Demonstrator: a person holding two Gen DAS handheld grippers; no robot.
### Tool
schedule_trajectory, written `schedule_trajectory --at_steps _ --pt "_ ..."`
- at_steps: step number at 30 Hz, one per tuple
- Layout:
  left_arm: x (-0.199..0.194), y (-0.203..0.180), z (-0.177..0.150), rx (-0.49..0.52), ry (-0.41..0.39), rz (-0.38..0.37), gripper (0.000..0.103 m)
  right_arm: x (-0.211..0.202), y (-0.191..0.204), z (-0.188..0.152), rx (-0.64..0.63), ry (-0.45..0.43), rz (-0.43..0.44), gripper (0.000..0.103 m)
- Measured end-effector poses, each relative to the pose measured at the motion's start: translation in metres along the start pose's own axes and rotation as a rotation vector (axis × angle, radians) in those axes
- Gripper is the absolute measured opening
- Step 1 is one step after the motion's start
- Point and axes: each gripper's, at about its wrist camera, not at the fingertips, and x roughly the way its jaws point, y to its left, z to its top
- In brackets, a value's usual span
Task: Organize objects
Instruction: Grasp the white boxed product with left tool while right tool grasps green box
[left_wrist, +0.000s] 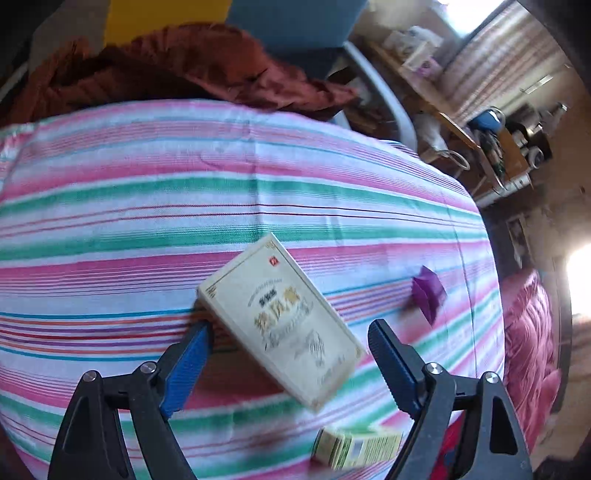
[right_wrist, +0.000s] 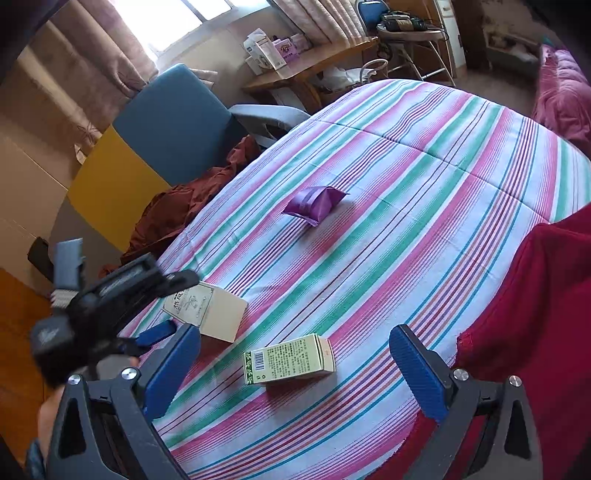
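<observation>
Left gripper (left_wrist: 288, 354) tilts steeply down, jaws apart around the cream box (left_wrist: 280, 321); right gripper (right_wrist: 295, 365) jaws apart.

Sunlit curtained window (right_wrist: 173, 22), blue chair (right_wrist: 173, 122)
</observation>
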Motion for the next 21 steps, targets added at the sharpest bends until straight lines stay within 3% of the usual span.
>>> schedule_trajectory --at_steps 6,9,10,15,21 --pt "0.029 -0.003 0.003 0.0 0.035 0.034 0.084 0.005 0.001 -0.002 -0.01 0.019 -0.018 0.103" --pt "0.027 0.003 -0.002 0.041 0.02 0.021 0.076 0.01 0.003 -0.002 -0.024 0.037 -0.028 0.103" --pt "0.025 0.003 -0.004 0.073 0.011 0.03 0.069 0.012 0.004 -0.003 -0.034 0.043 -0.035 0.103" --pt "-0.002 0.016 -0.022 0.19 -0.038 0.035 0.053 0.02 0.004 -0.004 -0.047 0.067 -0.06 0.103" --pt "-0.038 0.051 -0.076 0.313 -0.132 0.121 0.052 0.033 0.01 -0.009 -0.095 0.115 -0.099 0.103"
